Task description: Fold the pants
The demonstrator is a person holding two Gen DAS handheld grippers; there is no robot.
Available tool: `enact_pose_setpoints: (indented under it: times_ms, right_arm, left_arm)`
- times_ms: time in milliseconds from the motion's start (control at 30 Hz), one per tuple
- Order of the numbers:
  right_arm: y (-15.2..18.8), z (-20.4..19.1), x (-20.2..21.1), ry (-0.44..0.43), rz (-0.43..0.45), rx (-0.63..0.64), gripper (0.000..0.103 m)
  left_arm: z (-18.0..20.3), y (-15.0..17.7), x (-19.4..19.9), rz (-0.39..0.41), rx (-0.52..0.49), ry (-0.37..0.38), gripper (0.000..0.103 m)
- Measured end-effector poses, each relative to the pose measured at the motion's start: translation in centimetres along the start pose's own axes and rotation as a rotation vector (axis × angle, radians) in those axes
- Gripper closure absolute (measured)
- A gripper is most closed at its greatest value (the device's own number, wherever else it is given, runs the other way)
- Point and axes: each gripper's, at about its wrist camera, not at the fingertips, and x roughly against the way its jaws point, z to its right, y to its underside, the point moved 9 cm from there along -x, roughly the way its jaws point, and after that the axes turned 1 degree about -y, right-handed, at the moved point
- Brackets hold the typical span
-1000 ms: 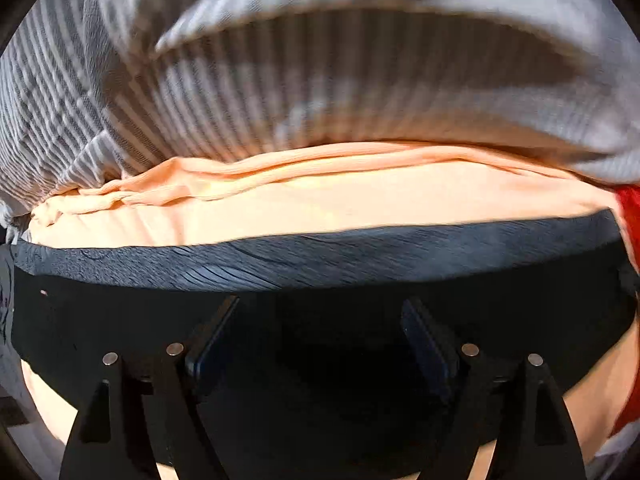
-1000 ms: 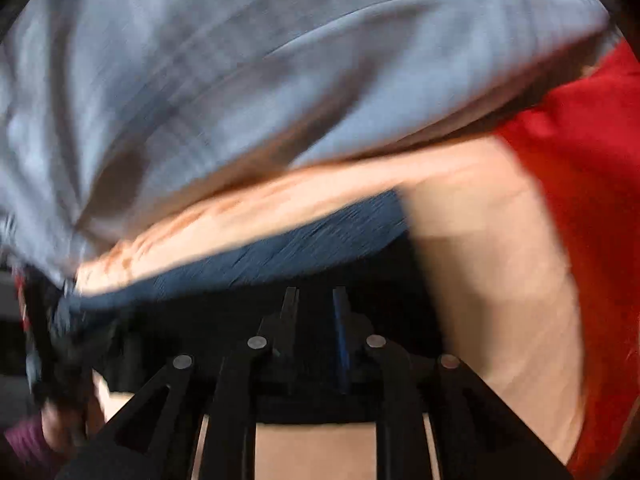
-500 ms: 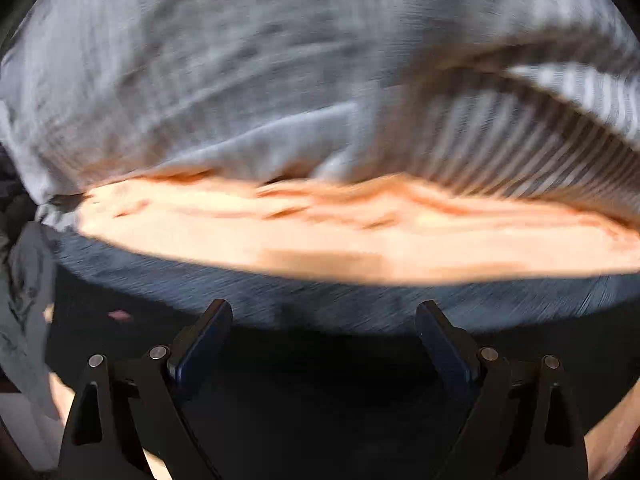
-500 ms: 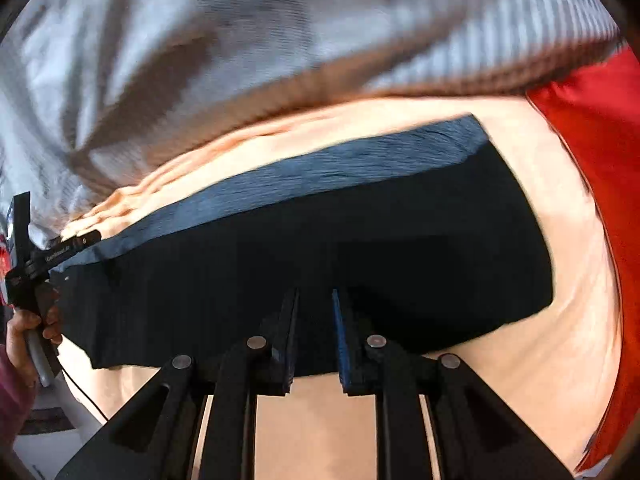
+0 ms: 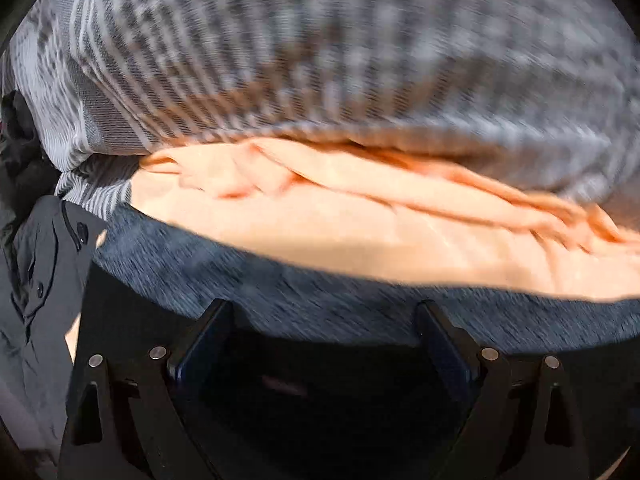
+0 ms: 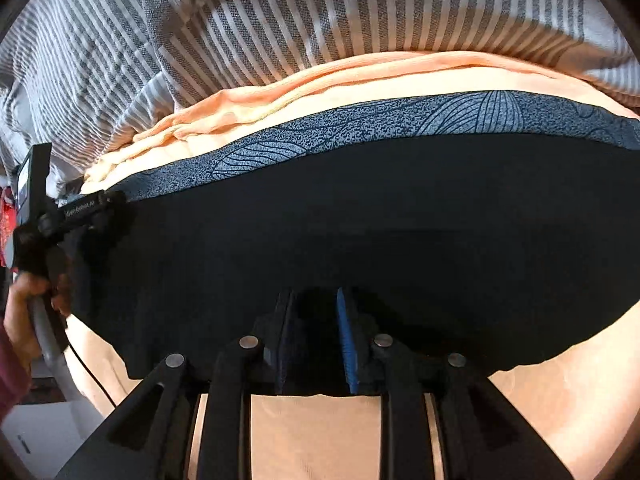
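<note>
The black pants (image 6: pixel 360 232) lie spread flat on a peach sheet (image 6: pixel 540 412), their blue patterned waistband (image 6: pixel 360 128) toward a striped grey blanket (image 6: pixel 280 20). The right gripper (image 6: pixel 316 340) has its jaws narrowed on the near hem. The left gripper (image 5: pixel 320 344) hovers over the waistband, jaws wide.
</note>
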Motion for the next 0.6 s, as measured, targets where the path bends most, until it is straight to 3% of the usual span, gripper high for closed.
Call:
enact_pose_setpoints:
  times_ms: [100, 167, 267, 400, 500, 600]
  right_arm:
    - [0.1, -0.1, -0.1, 0.013, -0.003, 0.017, 0.078]
    - [0.1, -0.5, -0.4, 0.037, -0.010, 0.036, 0.078]
    - [0.0, 0.0, 0.4, 0.061, -0.015, 0.038, 0.076]
    - [-0.3, -0.8, 0.3, 0.070, -0.027, -0.001, 0.074]
    - [0.3, -2.9, 2.2, -0.076, -0.003, -0.051, 0.072]
    - [2.3, -6.9, 2.9, -0.261, -0.024, -0.059, 0.053]
  left_arm:
    - [-3.0, -1.0, -0.7, 0.002, 0.045, -0.042, 0.008]
    - [-4.5, -1.1, -0.6, -0.010, 0.066, 0.015, 0.009]
    - [-5.5, -0.6, 2.1, 0.018, 0.012, -0.014, 0.009]
    - [-6.1, 1.5, 4.7, 0.011, 0.012, 0.088, 0.009]
    - [-4.3, 4.5, 6.8, -0.004, -0.033, 0.143, 0.009]
    - [-2.2, 6.3, 5.3, -0.024, -0.093, 0.132, 0.009]
